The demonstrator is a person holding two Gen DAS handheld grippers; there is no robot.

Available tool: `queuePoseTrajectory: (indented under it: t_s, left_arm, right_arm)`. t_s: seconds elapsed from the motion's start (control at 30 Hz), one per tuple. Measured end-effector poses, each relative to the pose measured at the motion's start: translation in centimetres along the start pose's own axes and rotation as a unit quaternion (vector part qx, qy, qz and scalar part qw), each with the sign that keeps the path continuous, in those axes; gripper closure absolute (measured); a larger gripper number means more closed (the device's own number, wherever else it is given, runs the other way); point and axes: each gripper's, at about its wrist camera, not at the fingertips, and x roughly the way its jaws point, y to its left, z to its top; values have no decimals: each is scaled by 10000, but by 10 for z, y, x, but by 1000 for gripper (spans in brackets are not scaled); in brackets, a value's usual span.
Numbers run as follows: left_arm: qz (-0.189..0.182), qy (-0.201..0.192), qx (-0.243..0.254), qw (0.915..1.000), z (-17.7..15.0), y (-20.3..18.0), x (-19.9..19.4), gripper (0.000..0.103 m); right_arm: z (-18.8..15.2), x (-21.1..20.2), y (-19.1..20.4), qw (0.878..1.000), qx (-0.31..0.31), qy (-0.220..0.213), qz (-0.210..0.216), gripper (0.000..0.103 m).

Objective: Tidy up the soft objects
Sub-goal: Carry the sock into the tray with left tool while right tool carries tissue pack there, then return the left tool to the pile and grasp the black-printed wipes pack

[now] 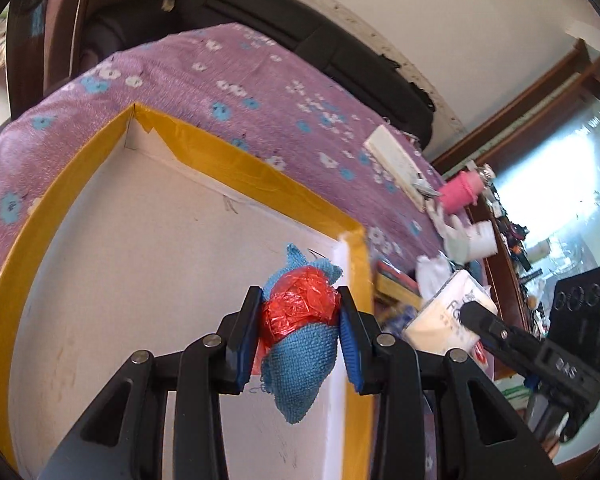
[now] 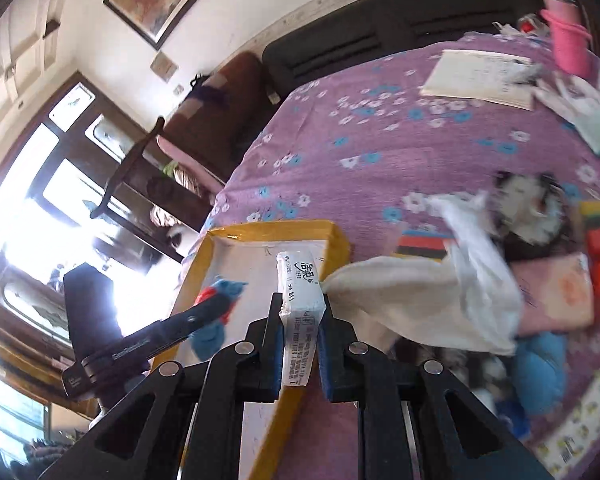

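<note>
My left gripper [image 1: 300, 300] is shut on a bundle [image 1: 304, 328] of blue knitted cloth and crumpled red plastic, held over the white box [image 1: 148, 248] with yellow-taped rim. In the right wrist view that bundle [image 2: 216, 316] hangs above the box [image 2: 256, 256] at the left. My right gripper [image 2: 302, 300] is shut on a white tissue pack [image 2: 300, 312] with printed text, just over the box's right rim. The same tissue pack [image 1: 448, 316] shows at the right in the left wrist view, clamped in the other gripper. A white cloth [image 2: 432, 296] trails to the right behind the pack.
A purple flowered bedcover [image 2: 400, 140] carries a pile of soft things at the right: a pink pack [image 2: 556, 296], a blue item [image 2: 544, 368], a black-and-white plush [image 2: 528, 208]. A paper booklet [image 2: 480, 76] and a pink bottle [image 2: 568, 36] lie farther back. A dark headboard [image 2: 380, 36] runs behind.
</note>
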Motion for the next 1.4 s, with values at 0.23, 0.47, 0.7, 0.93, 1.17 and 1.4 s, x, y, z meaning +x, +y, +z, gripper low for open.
queuePoseTrajectory:
  t_s: [0.23,0.47,0.7,0.93,1.17,1.4]
  left_arm:
    - [71,48,-111,9999,10,14,11,68]
    - [143,-61,-174,9997,20,20,11,49]
    - [16,-199,-338,9992,18,24,-3,39]
    - [-120,-225,-341,9991,4,10,-17,31]
    - [-42,-9,123,9999,-21,-13,-24,30]
    - [994,882,1088,9851,-58,-26,-2,51]
  right_arm:
    - [10,39,10,9996,-10,279,2,87]
    - [10,51,12,9996,67,291,1,58]
    - [12,22,5,9997,67,-61,-207,43]
    - [6,3,-11,9986,146,-178,-482,41]
    - [-16,-29,-17,9971,-76,-333,-673,41]
    - [-40,-89,-47,9931,5,-702,-942,37]
